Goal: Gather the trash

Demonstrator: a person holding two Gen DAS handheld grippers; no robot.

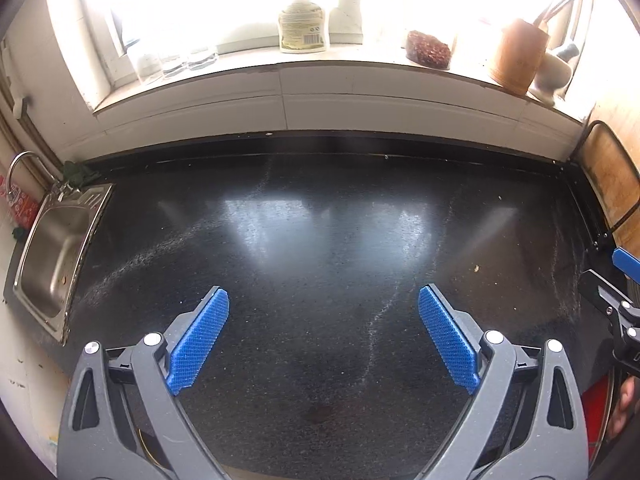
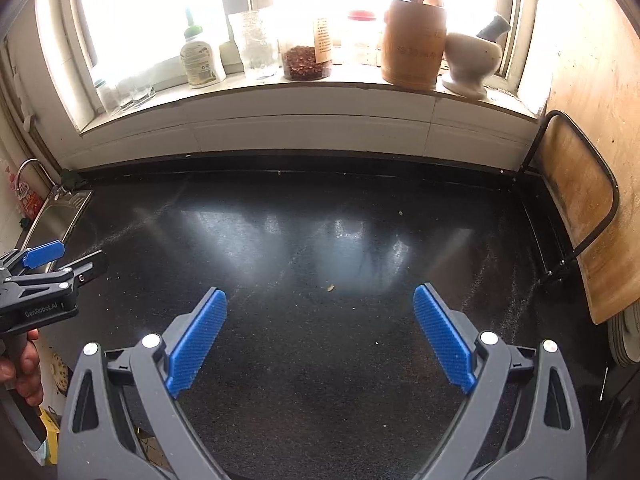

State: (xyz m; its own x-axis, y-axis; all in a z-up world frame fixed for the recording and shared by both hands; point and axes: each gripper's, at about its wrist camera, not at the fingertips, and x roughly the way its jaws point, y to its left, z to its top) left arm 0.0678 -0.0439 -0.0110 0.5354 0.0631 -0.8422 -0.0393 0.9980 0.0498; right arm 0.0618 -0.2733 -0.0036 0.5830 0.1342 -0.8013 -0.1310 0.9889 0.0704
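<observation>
Left gripper (image 1: 323,312): fingers spread wide, nothing between the blue pads (image 1: 200,334), hovering over the black tabletop (image 1: 320,220). Right gripper (image 2: 320,312): same, fingers released and empty

Trash: only small bits visible. A tan crumb (image 2: 330,287) lies on the tabletop just ahead of the right gripper, between its fingers' line and slightly right of centre. A second, smaller crumb (image 2: 400,213) sits further back toward the wall. In the left wrist view one tan crumb (image 1: 476,268) shows to the right of the left gripper, apart from it; can't tell for certain it's the same one. Tiny pale specks are scattered elsewhere, too small to identify

Each gripper shows at the edge of the other's view: the right one (image 1: 624,280) at the right edge of the left wrist view, the left one (image 2: 52,268) at the left edge of the right wrist view, with a hand (image 2: 24,364) on its grip

Steel sink (image 1: 56,260) with tap (image 1: 24,164) is set in at the left end of the tabletop. A wooden board (image 2: 592,220) in a black wire rack stands upright at the right end. Windowsill behind: white bottle (image 2: 200,58), jar of reddish-brown contents (image 2: 306,62), wooden utensil holder (image 2: 412,44), white mortar with pestle (image 2: 472,60), a few clear glasses (image 2: 120,88) at left. Window is blown out
</observation>
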